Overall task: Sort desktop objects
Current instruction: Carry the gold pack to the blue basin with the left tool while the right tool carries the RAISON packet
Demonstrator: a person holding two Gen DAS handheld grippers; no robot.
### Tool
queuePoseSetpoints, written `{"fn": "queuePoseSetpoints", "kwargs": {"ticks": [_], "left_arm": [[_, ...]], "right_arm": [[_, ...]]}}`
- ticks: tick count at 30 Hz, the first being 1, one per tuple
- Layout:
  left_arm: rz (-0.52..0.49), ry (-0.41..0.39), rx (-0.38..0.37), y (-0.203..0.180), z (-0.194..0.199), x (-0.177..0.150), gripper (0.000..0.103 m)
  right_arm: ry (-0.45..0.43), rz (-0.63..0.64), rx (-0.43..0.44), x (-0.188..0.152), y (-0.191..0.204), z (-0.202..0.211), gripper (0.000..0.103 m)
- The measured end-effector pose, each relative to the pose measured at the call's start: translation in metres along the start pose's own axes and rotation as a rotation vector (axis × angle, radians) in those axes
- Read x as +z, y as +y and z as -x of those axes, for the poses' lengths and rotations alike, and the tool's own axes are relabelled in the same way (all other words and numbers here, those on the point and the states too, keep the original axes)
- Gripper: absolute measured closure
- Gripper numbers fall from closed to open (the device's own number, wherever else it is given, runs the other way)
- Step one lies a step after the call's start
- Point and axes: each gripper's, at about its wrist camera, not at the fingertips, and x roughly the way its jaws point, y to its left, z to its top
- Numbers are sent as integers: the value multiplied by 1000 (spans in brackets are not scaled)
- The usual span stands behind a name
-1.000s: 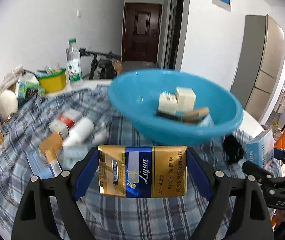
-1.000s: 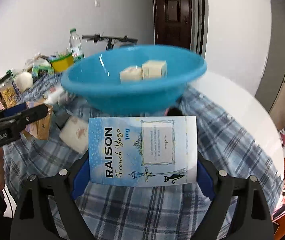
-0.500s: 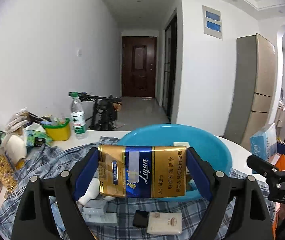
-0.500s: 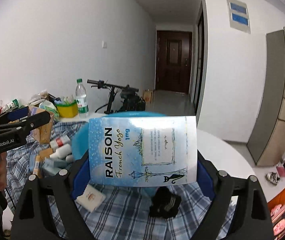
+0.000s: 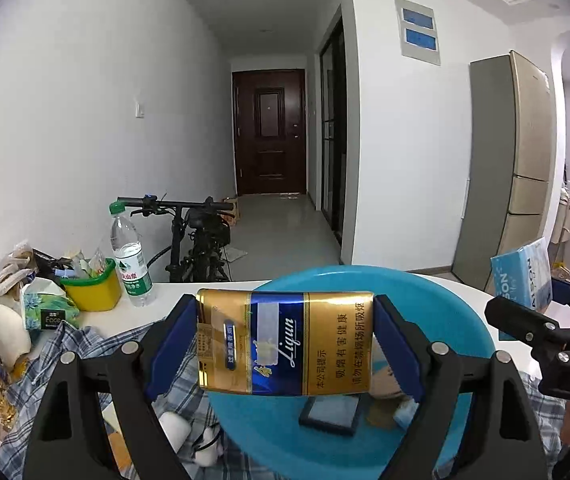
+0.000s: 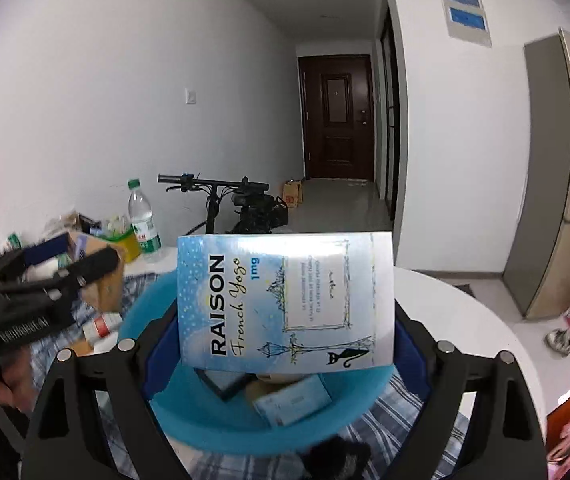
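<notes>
The left gripper (image 5: 285,344) is pinching a gold and blue cigarette pack (image 5: 285,342) widthwise, its blue fingers (image 5: 173,344) spread wide against the pack's ends. The right gripper (image 6: 287,304) is clamping a pale blue RAISON carton (image 6: 287,302) likewise. Both are hanging over the blue basin (image 5: 461,320) sitting on the counter (image 5: 221,286).

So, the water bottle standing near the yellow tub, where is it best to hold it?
Take the water bottle around its labelled middle, coming level from the front. It stands upright, and the yellow tub crowds its left side.
</notes>
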Motion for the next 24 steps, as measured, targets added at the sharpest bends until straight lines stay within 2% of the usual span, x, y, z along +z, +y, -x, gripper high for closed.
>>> {"fn": "queuePoseSetpoints", "kwargs": {"ticks": [7,10,12,14,17,24], "left_arm": [[65,92,-29,12,-41,-11,15],[124,102,-50,19,-55,-21,15],[161,109,-47,23,-62,-27,15],[147,125,-52,24,-66,-30,15],[145,116,-38,23,-64,-36,15],[103,191,-38,12,-80,-55,15]], "right_arm": [[54,-6,-31,-2,-8,-32,15],[75,37,-56,-6,-6,-48,15],[58,23,-39,-8,-7,-51,15],[46,-11,-11,-9,-9,-54,15],[71,13,10,-14,-6,-55,15],[94,83,-41,-30,2,-60,15]]}}
